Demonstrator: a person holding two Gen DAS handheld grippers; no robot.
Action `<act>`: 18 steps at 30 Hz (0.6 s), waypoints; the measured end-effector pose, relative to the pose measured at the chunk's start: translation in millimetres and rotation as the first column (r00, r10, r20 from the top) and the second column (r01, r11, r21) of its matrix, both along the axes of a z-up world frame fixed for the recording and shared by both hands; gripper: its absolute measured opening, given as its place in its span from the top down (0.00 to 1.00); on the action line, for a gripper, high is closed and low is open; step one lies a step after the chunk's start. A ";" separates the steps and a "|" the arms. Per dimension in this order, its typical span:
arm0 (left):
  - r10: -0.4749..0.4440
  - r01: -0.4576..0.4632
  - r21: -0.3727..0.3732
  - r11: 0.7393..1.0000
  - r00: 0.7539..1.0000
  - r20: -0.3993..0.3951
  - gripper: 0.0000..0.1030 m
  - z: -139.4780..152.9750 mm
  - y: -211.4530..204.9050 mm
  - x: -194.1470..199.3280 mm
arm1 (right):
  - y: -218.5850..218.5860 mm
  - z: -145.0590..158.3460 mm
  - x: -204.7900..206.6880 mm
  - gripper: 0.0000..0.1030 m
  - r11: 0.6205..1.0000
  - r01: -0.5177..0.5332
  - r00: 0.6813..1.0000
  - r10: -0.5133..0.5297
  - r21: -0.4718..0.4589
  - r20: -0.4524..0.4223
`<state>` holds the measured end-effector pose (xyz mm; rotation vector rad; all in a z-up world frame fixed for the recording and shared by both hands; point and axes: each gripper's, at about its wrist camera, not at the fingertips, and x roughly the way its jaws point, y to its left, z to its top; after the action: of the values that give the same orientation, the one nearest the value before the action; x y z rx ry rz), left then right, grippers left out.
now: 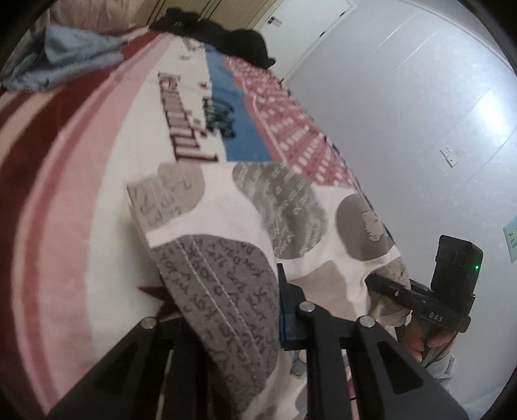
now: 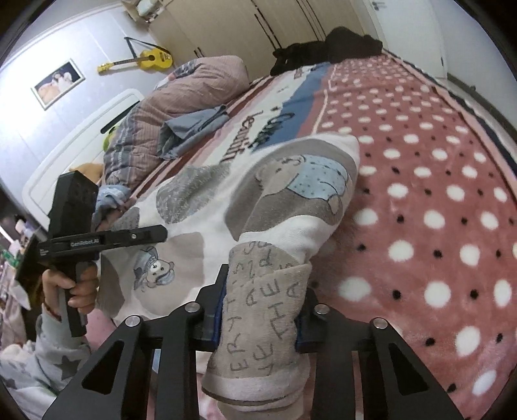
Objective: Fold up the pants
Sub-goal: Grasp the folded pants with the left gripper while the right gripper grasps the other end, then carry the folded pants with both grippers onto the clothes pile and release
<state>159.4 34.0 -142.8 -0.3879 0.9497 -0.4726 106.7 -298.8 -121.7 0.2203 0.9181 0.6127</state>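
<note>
Both tongs clamped on fleece pants

Left tongs [image 1: 245, 310] and right tongs [image 2: 258, 310] each pinch a fuzzy cuff of the bear-print pants [image 2: 226, 210], stretching toward 12 o'clock over the plush bed blanket [image 2: 420, 194].

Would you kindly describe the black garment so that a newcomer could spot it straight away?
Start at the bed with its pink dotted blanket and look to its far end, near the cream wardrobe. The black garment lies heaped there, the only dark item; the other clothes are pale.

a home bedroom – bed [image 2: 420, 200], quilt [image 2: 181, 97], wardrobe [image 2: 242, 29], guitar [image 2: 152, 59] on wall.
</note>
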 end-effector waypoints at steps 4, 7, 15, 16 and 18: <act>0.002 -0.004 0.040 0.999 0.998 0.066 0.87 31.8 20.4 -6.1 | 27.4 23.3 -7.4 0.79 1.000 -0.023 0.999 0.023 0.015 0.039; 0.019 -0.027 0.069 0.997 0.994 0.112 0.87 59.8 49.3 -13.8 | 60.3 44.5 -11.2 0.79 0.999 -0.046 0.996 0.045 0.020 0.078; 0.118 -0.166 0.194 0.967 0.965 0.236 0.87 151.6 168.6 -43.6 | 177.9 108.1 -5.9 0.79 0.981 -0.173 0.967 0.153 0.085 0.203; 0.135 -0.186 0.207 0.960 0.962 0.239 0.87 160.3 184.1 -44.5 | 197.9 115.0 -3.5 0.79 0.977 -0.195 0.961 0.172 0.090 0.216; 0.185 -0.247 0.252 0.935 0.952 0.245 0.87 177.9 222.3 -47.6 | 237.7 125.9 0.9 0.79 0.966 -0.237 0.950 0.207 0.107 0.233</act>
<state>111.8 256.3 35.1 -0.1754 0.7363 -0.1680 107.6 -61.1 4.2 0.1652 0.6922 0.8915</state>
